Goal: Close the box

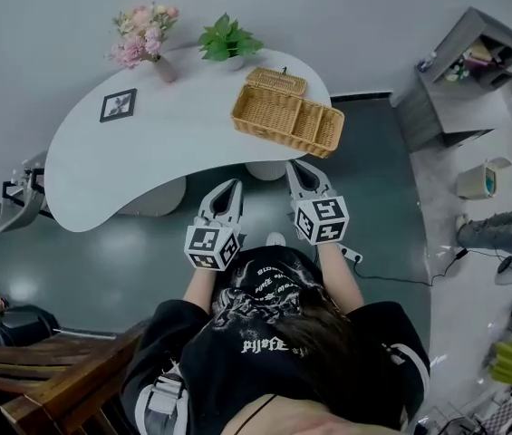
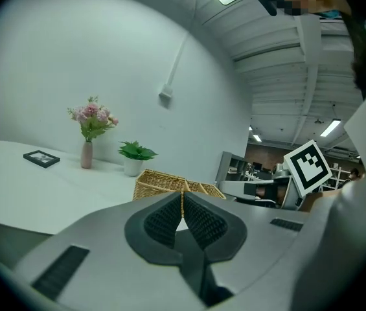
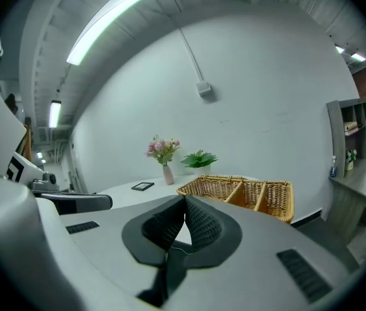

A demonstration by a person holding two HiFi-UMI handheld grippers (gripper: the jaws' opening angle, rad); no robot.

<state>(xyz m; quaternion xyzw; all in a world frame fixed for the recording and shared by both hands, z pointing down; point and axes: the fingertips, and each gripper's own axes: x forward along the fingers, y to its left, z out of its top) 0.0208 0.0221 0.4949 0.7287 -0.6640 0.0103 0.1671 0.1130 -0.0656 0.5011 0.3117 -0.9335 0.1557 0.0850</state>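
The wicker box (image 1: 288, 118) sits at the surface's (image 1: 147, 148) right edge, lid (image 1: 276, 81) open. The left claw (image 1: 230, 188) and right claw (image 1: 297, 168) are both pressed together, empty, held off the near edge.

Office-type workspace with a staged demo corner. The white curved bench (image 1: 138, 166) carries home-style props: flower vase (image 1: 151, 48), potted plant (image 1: 228, 42), picture frame (image 1: 118, 104), wicker box (image 1: 287, 116). Around it are a grey shelf unit (image 1: 459, 80), cables (image 1: 437, 265) on the floor, a strip light (image 3: 108, 21) under a bare panelled ceiling, and desks (image 2: 260, 188) in an open room behind.
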